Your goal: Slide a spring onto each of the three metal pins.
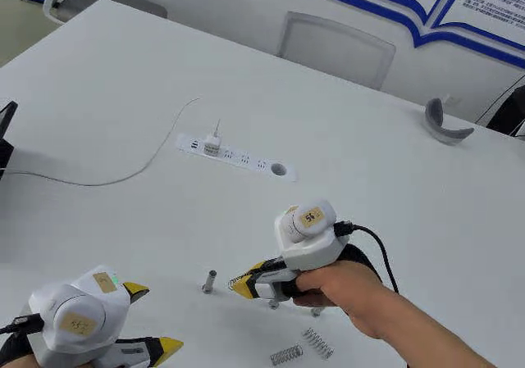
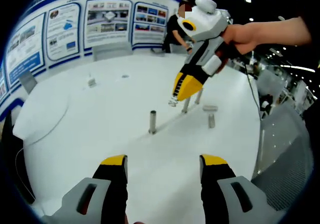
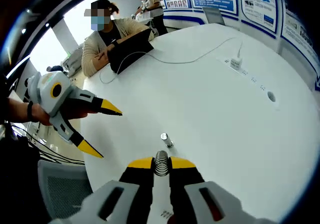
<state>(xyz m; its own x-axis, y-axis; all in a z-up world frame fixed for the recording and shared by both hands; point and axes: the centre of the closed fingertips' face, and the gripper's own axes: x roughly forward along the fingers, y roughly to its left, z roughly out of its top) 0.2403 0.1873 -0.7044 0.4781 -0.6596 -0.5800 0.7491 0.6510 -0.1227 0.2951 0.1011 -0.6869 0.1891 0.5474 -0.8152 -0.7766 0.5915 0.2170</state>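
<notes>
Steel coils of a spring [image 3: 160, 164] sit pinched between the yellow-tipped fingers of the right gripper [image 3: 161, 159], which are closed on it at their very tips. An upright metal pin [image 3: 165, 140] stands on the white bench [image 3: 225, 134] just ahead of those fingertips, apart from the spring. The step in hand looks like threading this spring onto that pin. The coil seems to point forward along the fingers, so the gripper should tip down until the spring's open end sits squarely over the pin's top, then lower straight. A light squeeze should keep the coils from being crushed. The left gripper [image 2: 164, 160] hovers with its fingers spread wide and empty, the pin well ahead between them. 2 loose springs [image 1: 286, 354] lie on the bench behind the right fingers, beside the hand.
</notes>
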